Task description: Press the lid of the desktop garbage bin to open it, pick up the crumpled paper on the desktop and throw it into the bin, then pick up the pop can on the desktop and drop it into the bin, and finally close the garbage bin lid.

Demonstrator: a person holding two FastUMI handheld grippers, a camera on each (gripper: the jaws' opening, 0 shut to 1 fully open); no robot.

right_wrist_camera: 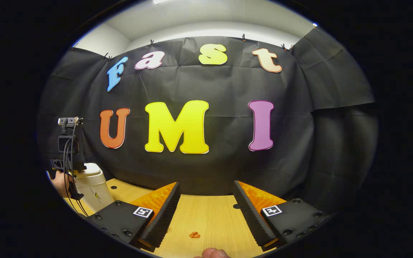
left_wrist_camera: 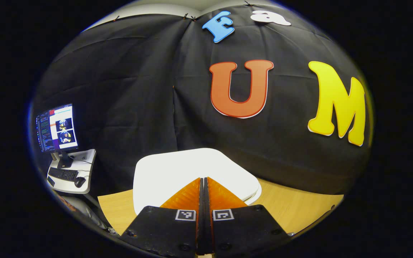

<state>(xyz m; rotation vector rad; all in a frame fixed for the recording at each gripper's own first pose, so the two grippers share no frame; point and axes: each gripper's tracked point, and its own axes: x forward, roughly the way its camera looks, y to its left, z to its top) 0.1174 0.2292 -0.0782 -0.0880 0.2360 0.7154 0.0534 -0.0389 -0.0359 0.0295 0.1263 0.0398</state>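
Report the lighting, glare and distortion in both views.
Left gripper view: fisheye bends the tabletop; the white bin lid is bright, nearly blown out, behind the shut left tongs; the monitor glows. Right gripper view: even light, the ceiling bright, the open right tongs sharp, the bin curved at the left edge.

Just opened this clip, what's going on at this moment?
A person is working a desktop garbage bin with two handheld grippers. The left gripper has its fingers closed together and points at the bin's white lid, right over it; whether the tips touch the lid is hard to tell. The right gripper hangs open above the wooden table, holding nothing. A small orange scrap lies on the table between its fingers. In the right gripper view, the bin stands at the far left with the other gripper above it.
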